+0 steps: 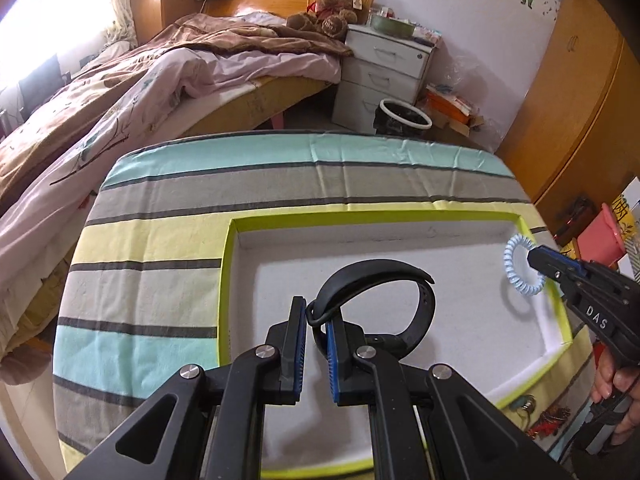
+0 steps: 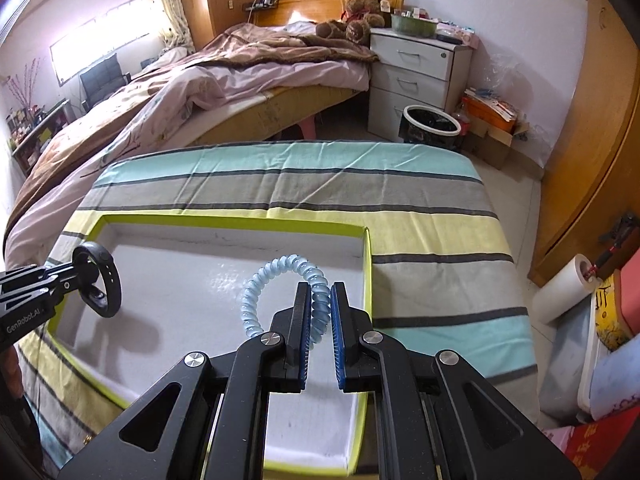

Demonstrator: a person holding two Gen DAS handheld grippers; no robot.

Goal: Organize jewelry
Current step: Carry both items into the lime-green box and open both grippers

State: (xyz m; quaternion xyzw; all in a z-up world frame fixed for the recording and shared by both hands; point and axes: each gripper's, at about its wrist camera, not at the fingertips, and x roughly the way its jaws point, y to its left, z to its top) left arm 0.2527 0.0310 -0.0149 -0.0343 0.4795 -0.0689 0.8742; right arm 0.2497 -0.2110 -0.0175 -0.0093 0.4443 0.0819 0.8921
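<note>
- Black rubbery wristband [image 1: 384, 304] is pinched by the left gripper [image 1: 316, 318], as the left wrist view shows: the fingers are clenched on the strap's looped end, and the rest of the band arcs up and to the right over the white floor of the tray [image 1: 400, 216].
- Judging from that view, the band hangs above the tray, not on it (its shadow lies apart on the white floor), so the good move is probably to lower it until it touches before letting go, well inside the yellow-green rim.
- At the right of the same view, the right gripper [image 1: 538, 264] holds the coil bracelet [image 1: 522, 266] close to the tray's right wall.
- Pale blue and glossy, the coil bracelet [image 2: 284, 292] in the right wrist view is a telephone-cord spiral ring, translucent, gripped by the right gripper [image 2: 320, 300], whose fingers are closed on its right side.
- It sits over the tray's [image 2: 224, 222] right part; my advice is to set it down apart from the wristband [image 2: 100, 284] (springy coils may roll or bounce), so release low and slowly.
- The left gripper [image 2: 78, 270] appears at the left there, over the tray's left edge.
</note>
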